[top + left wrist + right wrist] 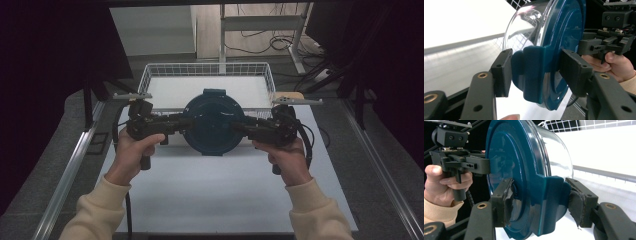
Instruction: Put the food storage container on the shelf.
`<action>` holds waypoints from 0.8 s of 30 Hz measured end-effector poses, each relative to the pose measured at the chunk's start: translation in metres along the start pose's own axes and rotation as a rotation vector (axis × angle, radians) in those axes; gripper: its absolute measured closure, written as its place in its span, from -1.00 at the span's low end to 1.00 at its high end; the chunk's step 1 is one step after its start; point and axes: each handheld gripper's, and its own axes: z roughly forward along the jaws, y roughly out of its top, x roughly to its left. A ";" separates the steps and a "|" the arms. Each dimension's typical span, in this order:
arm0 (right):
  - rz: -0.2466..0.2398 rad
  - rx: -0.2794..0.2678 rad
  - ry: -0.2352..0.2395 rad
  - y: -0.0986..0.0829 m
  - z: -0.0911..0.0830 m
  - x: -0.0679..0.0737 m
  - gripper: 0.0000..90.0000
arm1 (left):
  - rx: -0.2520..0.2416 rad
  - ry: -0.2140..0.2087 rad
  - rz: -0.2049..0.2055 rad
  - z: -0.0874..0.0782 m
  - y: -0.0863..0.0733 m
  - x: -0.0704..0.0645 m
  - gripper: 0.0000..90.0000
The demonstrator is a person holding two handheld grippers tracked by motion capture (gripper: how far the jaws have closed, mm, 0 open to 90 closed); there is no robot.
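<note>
Hands hold both tools: left gripper [176,123] and right gripper [239,126] each clamp a side tab of the blue-lidded clear container [212,122], held between them. Just beyond it lies the wire basket [207,68].

My view of a dim workroom

I saw a white table [210,190] on grey floor [50,150], dark curtains [45,60] at both sides, a metal frame [260,22] and loose cables [280,42] beyond.
</note>
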 end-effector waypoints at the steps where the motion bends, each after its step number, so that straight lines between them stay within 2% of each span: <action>1: -0.003 -0.004 -0.001 0.002 0.000 -0.001 -0.07 | -0.001 0.001 0.001 0.000 0.002 0.000 0.00; 14: -0.009 -0.024 -0.009 0.040 0.006 -0.013 -0.07 | -0.006 -0.002 0.017 0.007 0.048 0.012 -0.01; 18: -0.012 -0.028 -0.007 0.049 0.009 -0.018 -0.07 | -0.005 -0.002 0.016 0.009 0.055 0.016 -0.01; 24: -0.005 -0.026 -0.003 0.064 0.017 -0.029 -0.07 | -0.004 -0.010 -0.008 0.015 0.070 0.029 0.00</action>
